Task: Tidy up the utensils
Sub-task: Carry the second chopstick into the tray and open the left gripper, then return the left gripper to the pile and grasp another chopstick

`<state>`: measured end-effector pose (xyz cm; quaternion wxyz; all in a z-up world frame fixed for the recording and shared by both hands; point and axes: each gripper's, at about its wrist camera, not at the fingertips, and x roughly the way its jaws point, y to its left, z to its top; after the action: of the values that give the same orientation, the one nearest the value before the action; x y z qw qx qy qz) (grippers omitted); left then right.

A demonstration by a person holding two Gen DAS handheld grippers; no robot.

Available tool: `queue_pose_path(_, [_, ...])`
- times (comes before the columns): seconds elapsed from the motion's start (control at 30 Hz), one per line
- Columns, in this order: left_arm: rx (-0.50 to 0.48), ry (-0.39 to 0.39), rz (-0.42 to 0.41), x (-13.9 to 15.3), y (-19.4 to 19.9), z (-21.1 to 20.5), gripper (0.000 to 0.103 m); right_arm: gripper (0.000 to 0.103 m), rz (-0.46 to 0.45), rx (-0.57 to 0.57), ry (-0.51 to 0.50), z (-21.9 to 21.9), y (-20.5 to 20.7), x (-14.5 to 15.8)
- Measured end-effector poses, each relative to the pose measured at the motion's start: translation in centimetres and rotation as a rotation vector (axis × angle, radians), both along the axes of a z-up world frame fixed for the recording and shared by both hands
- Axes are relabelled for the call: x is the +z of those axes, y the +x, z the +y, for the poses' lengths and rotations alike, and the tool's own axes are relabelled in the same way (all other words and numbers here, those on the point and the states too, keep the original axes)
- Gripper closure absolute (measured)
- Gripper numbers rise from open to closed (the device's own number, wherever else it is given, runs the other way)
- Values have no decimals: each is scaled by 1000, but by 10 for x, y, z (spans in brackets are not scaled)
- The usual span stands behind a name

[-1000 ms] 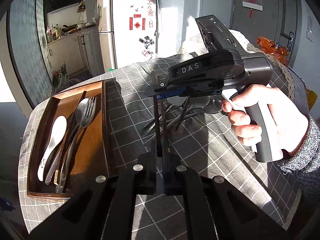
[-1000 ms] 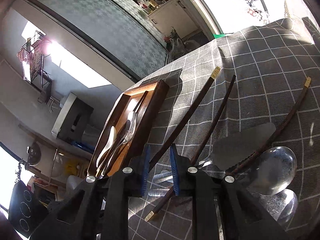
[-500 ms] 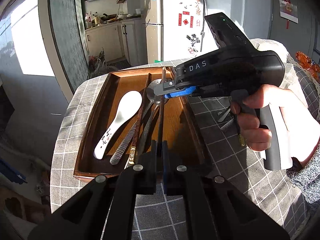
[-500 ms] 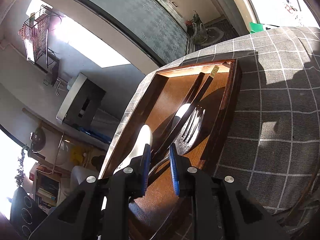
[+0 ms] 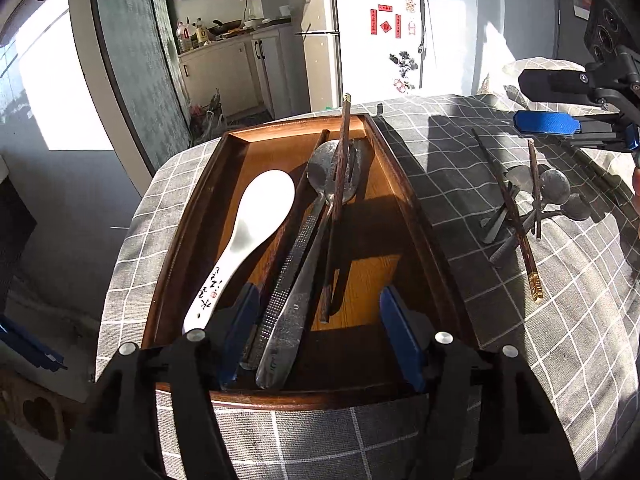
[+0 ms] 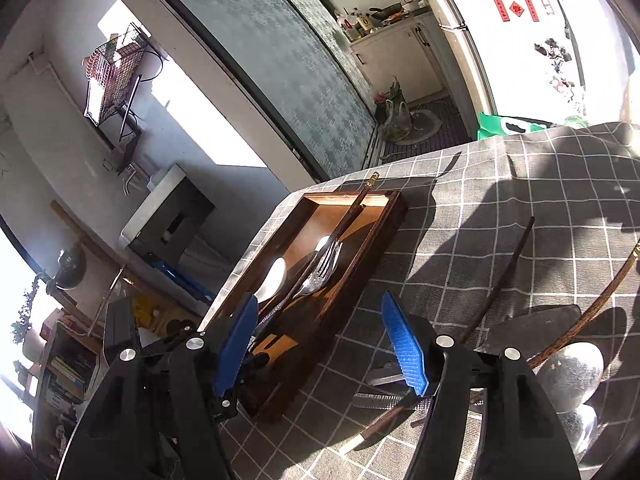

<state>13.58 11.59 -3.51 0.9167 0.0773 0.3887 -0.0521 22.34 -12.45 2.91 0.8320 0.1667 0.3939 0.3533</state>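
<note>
A wooden tray point(image 5: 404, 196) point(image 6: 384, 224) on the grey checked cloth holds a white spoon point(image 5: 256, 224), a metal spoon point(image 5: 320, 168), a fork point(image 6: 326, 264) and two dark chopsticks point(image 5: 340, 168); one leans over the tray's far rim. My left gripper point(image 5: 320, 332) is open and empty over the tray's near end. My right gripper point(image 6: 324, 344) is open and empty at the tray's right side, and shows in the left wrist view point(image 5: 552, 104). Loose chopsticks point(image 5: 516, 220) and metal spoons point(image 5: 554, 188) lie in a pile on the cloth at right.
A metal server blade point(image 6: 532, 328) and round spoon bowls point(image 6: 570, 372) lie under the right gripper's right finger. The table edge drops off left of the tray. A fridge point(image 5: 380, 24) and kitchen counter stand beyond.
Both grippers carried chopsticks from the pile to the tray, then opened and let them go. The chopsticks now lie in the tray. The right gripper has pulled back to the right.
</note>
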Motion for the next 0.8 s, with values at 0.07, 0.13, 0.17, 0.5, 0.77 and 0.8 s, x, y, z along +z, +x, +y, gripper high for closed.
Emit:
queue_pose_path(0.07, [11,-3,-5,3,-5,2,33,35,13,-22,10,-16,0,-5])
queue_pose_path(0.13, [8,-3,-22,9,-13,0,32,34,26,-41,17,-30,1,-11])
queue_pose_path(0.17, [-2,-1,-28,12,-18,-2,32,34,31,-50,22,-36,0,-14])
queue_pose_path(0.5, [-297,-62,29,5,-28,-113,35,34,50,-85,99,-67,-1,-29])
queue_pose_path(0.77, [-325,-25,105,-21,-8,-145,65,34,69,-105,143,-82,2,-34])
queue_pose_path(0.8, [-323,-32,113,-22,-6,-145,72,34,78,-106,150,-82,3,-36])
